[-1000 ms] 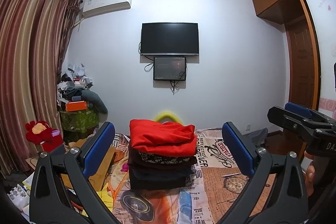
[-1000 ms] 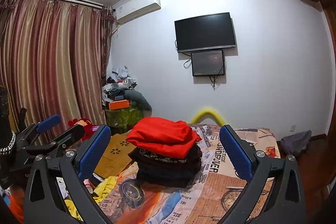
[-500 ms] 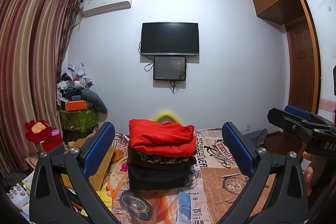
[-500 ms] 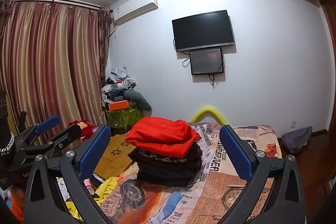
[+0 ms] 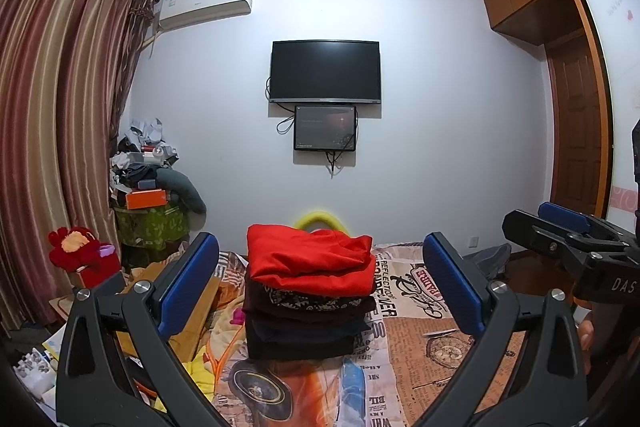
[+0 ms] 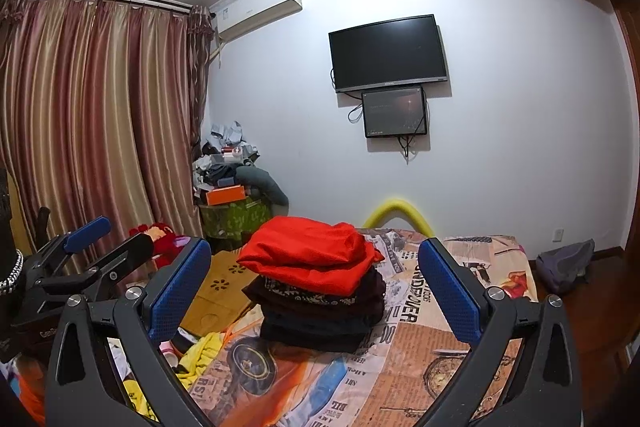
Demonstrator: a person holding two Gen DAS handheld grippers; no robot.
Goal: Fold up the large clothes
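Observation:
A stack of folded clothes (image 5: 308, 311) stands on the bed, with a red garment (image 5: 310, 261) on top and dark ones under it; it also shows in the right wrist view (image 6: 320, 295). My left gripper (image 5: 320, 287) is open and empty, held above the bed short of the stack. My right gripper (image 6: 316, 291) is open and empty too, at about the same distance. The right gripper shows at the right edge of the left view (image 5: 560, 239), and the left gripper at the left edge of the right view (image 6: 92, 251).
The bed has a newspaper-print sheet (image 5: 424, 339). Yellow and orange cloth (image 6: 200, 355) lies at its left side beside a wooden board (image 6: 224, 287). A cluttered stand (image 5: 152, 211), a red plush toy (image 5: 76, 251) and curtains (image 5: 52, 147) are left. A grey bag (image 6: 564, 263) lies on the floor right.
Both grippers have drifted slightly; the view of the room shifts a little. The stack has not moved and both grippers stay open.

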